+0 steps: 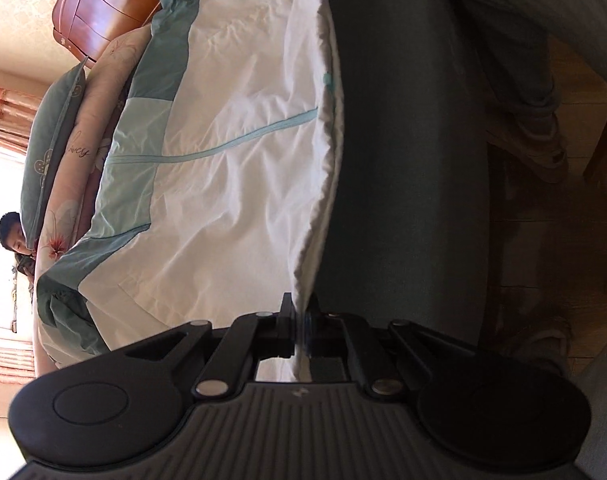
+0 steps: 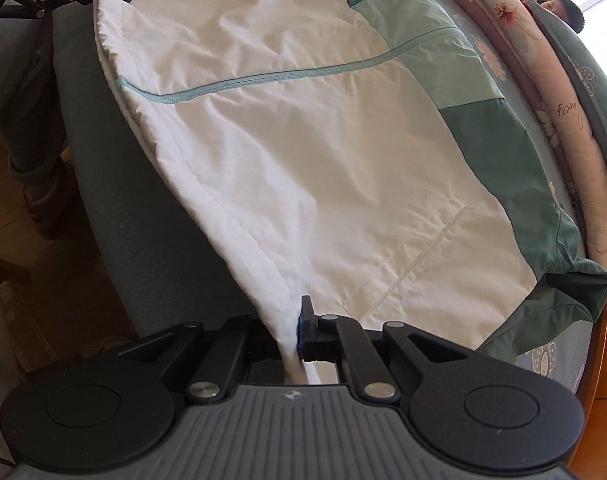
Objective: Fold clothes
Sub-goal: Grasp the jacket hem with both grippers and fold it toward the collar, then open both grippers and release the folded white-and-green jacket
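Both my grippers pinch the jacket's (image 2: 303, 152) gathered hem: left gripper (image 1: 301, 320) at one corner, right gripper (image 2: 295, 332) at the other. The jacket lies flat on the bed (image 2: 559, 348), its length running away from me toward the pillows (image 1: 51, 128), so the fold goes forward.

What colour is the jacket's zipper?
Light blue zipper on a white jacket; clearest in the right wrist view.
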Motion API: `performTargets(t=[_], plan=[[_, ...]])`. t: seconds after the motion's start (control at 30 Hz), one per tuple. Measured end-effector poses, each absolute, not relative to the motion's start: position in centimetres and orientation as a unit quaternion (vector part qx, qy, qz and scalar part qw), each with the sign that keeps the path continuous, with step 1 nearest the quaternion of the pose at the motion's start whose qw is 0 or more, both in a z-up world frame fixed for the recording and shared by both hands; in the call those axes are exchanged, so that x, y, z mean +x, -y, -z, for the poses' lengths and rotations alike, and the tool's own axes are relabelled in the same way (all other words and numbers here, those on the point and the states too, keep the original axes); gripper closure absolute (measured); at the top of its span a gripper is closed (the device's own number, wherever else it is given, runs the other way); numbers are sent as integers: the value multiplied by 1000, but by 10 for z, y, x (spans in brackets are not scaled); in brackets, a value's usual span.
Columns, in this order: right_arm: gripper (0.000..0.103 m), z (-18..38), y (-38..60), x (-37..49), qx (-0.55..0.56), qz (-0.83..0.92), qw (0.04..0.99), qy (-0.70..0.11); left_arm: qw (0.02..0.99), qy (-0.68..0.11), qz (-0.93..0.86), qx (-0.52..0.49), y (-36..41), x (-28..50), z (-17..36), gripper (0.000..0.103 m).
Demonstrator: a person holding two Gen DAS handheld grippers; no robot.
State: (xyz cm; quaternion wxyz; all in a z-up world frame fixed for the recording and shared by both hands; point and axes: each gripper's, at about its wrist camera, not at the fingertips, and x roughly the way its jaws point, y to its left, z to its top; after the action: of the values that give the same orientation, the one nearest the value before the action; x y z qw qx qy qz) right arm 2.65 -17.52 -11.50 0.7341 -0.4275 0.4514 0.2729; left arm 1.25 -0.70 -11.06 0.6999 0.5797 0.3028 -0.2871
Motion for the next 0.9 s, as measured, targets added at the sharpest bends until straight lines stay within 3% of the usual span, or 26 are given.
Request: performTargets(t=[0.27,0.37,0.47,0.6,0.73,0.83,0.87,0.9], plan=[[93,123,172,32,-455,-284,709,-458,692,-314,295,579,5,10,119,100],[75,124,175,41,-446,-286,707,-469,697,-332,295,563,1,18,113,90],[67,118,177,42,-437,-286,706,-479,702,-349,307,540,-1,15,101,87],[66,83,187,39,-403,-299,713,-490,713,-357,323,510,-13,5,65,87],[57,16,201,36,-333,-300,759,-472,777,-353,282,439,-24,22,12,85],[55,-38,209,49,-250,-249,827,-438,841,-361,226,332,-28,58,-35,70],[53,-56,212,55,-216,-231,847,-427,856,-368,209,296,-29,72,-49,59],[49,-71,216,65,-170,-215,864,-422,869,-374,191,260,-29,85,-63,57]])
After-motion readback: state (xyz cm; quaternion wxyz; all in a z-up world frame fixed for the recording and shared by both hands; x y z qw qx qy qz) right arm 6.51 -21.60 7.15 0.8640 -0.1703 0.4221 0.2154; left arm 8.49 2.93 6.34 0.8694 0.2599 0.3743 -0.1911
